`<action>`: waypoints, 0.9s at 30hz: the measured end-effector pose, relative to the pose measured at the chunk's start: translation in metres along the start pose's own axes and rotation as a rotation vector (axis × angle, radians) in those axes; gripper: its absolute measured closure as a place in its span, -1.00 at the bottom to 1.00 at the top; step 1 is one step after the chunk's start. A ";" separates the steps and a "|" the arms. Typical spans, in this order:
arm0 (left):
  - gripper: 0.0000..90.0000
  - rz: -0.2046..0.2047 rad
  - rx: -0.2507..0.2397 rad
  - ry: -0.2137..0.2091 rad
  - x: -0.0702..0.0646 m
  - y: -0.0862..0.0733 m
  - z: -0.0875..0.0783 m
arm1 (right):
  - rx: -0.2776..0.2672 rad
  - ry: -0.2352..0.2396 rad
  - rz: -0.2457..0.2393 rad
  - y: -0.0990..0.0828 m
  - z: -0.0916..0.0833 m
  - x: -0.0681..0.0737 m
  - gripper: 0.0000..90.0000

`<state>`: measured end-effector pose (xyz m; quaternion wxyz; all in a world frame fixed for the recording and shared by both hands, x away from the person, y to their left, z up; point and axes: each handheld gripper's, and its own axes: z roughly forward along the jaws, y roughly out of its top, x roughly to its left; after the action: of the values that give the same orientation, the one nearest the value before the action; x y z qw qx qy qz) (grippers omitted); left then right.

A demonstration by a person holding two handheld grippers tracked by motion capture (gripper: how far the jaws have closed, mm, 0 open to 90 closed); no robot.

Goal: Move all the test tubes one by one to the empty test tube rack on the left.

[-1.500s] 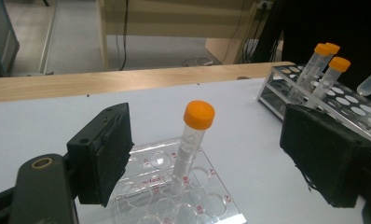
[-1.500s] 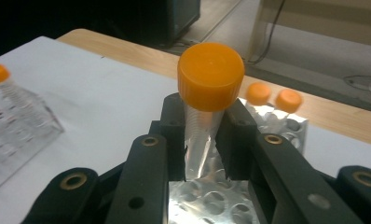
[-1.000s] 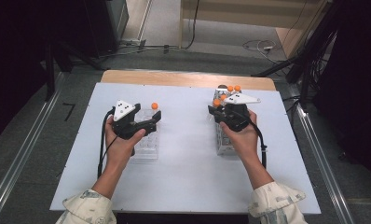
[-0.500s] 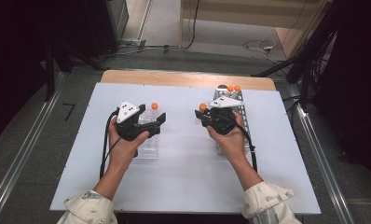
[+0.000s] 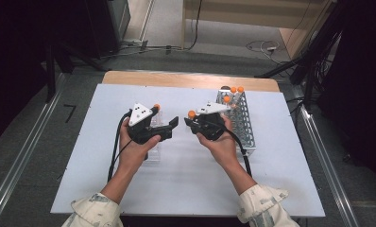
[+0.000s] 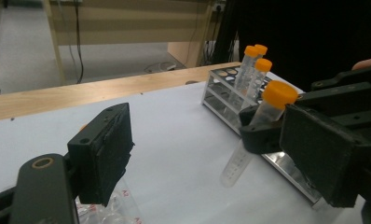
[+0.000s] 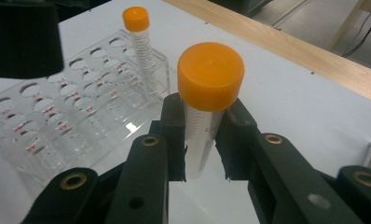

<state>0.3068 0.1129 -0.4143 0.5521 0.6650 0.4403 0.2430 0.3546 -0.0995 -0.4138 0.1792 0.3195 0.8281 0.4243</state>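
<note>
Right gripper [image 5: 192, 122]: black two-jaw tool in the person's right hand, jaws clamped on a clear plastic tube with an orange screw cap [image 7: 207, 105]; pads grip the tube body just below the cap.
Held tube, position: above the white table [image 5: 280, 189], between the two racks, tilted in the left gripper view with its lower end hanging free in the air.
Left gripper [image 5: 173, 128]: black, in the left hand, jaws wide apart, nothing between the pads; it points towards the right gripper, tips close but apart.
Metal rack [image 5: 243, 125]: perforated silver rack at the right of the table, holding three more orange-capped tubes [image 6: 256, 65] upright at its far end.
Clear rack [image 7: 72, 121]: transparent plastic rack with red numerals, under the left hand in the high view.
Clear rack contents: one orange-capped tube [image 7: 139, 44] standing upright near a far corner; other holes empty.
Table edge: wooden strip [image 5: 186, 79] along the far side.
</note>
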 end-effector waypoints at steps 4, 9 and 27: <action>-0.60 0.006 0.004 -0.010 -0.005 0.000 0.003 | 0.008 0.014 -0.008 0.000 0.004 0.004 0.60; -0.47 0.018 0.001 -0.028 -0.008 -0.001 0.006 | 0.021 0.027 -0.016 0.000 0.008 0.011 0.60; 0.21 0.110 0.012 -0.061 -0.018 -0.005 0.013 | 0.025 0.072 -0.044 0.004 0.014 0.027 0.60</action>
<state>0.3068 0.0913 -0.4197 0.5471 0.6986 0.3874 0.2500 0.3442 -0.0709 -0.4198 0.1547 0.2881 0.8461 0.4211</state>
